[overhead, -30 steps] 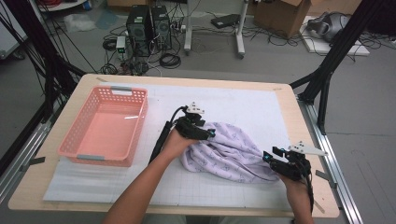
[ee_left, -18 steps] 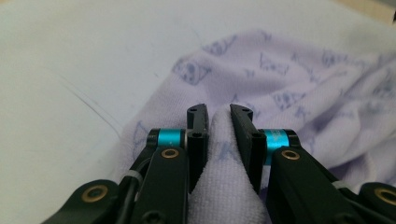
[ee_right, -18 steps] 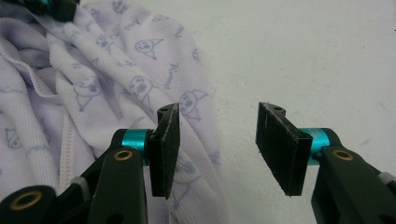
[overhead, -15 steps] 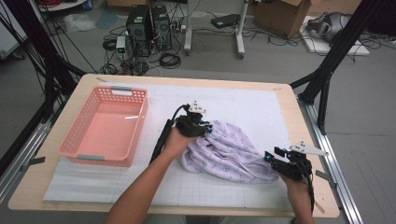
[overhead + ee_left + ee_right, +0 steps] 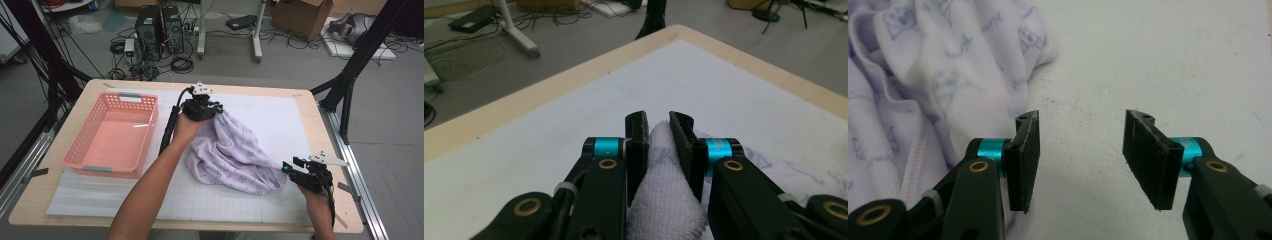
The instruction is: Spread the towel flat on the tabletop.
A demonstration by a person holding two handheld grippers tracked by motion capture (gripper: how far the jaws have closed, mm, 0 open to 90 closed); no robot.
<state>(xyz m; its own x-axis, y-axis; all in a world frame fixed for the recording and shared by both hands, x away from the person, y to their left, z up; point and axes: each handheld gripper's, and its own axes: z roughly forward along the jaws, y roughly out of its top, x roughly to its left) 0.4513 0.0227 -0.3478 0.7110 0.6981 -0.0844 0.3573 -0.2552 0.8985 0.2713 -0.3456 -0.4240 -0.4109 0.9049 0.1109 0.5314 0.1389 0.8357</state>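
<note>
High view: lilac towel (image 5: 232,160) lies crumpled just beside the pink basket (image 5: 112,137), its far corner pinched by the left gripper (image 5: 216,107); right gripper (image 5: 290,167) hovers at its near edge. Left gripper view: jaws have just closed on a thick, soft fold of it. Right gripper view: jaws apart, empty, beside the hem (image 5: 915,150); limp and light, best taken by that hem.
</note>
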